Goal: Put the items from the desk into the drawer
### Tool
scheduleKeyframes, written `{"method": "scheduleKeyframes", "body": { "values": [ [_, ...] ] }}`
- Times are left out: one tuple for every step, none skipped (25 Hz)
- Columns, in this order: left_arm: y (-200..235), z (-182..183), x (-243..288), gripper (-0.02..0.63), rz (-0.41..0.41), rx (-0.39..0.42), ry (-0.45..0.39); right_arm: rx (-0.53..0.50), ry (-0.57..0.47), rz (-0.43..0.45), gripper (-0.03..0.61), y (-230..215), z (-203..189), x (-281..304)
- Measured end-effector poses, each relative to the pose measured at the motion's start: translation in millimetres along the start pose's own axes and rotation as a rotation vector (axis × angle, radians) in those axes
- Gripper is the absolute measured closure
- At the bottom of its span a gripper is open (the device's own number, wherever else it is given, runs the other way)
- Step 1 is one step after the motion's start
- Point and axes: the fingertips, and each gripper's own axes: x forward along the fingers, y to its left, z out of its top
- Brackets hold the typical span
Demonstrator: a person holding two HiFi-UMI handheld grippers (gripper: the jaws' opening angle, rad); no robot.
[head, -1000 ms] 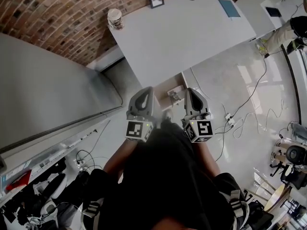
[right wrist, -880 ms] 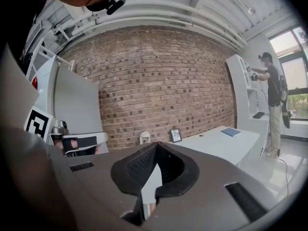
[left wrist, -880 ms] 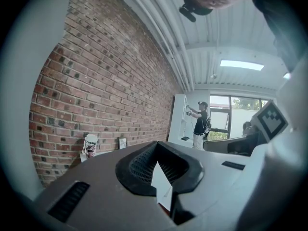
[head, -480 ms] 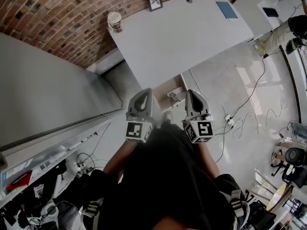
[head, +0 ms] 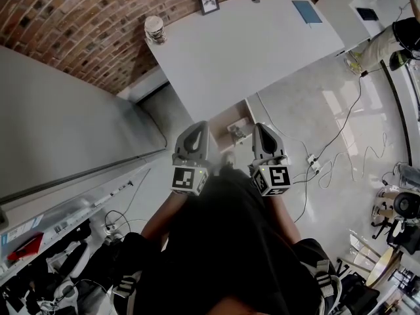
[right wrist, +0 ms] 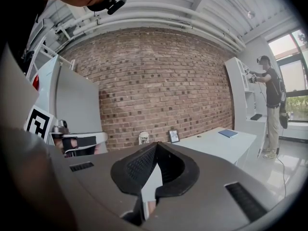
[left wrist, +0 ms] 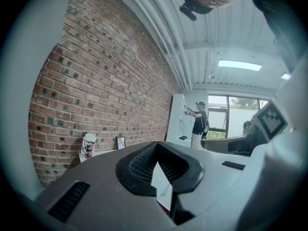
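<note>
- The left claw and the right claw are held side by side, close in front of the person's body. In each gripper view the jaws meet tip to tip with nothing between them (both are empty).
- The items sit on the white worktop, straight ahead and well apart from both claws. A patterned cup is at the back left corner, a small picture frame stands by the brick wall, and a blue booklet lies toward the right end.
- The worktop's long axis runs left to right across the claws' heading, so the cup lies nearer the left claw and the booklet nearer the right.
- A wood-toned unit, probably the drawer, shows under the worktop's near edge; I cannot tell whether it is open.
</note>
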Motion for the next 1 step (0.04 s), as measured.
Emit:
{"method": "scheduleKeyframes", "body": {
  "values": [
    [-1.2,0.0,-0.6,0.614,-0.001,0.000,0.001,-0.002,0.001,-0.002,0.578,-0.4,-0.3,-1.5]
  ]
}}
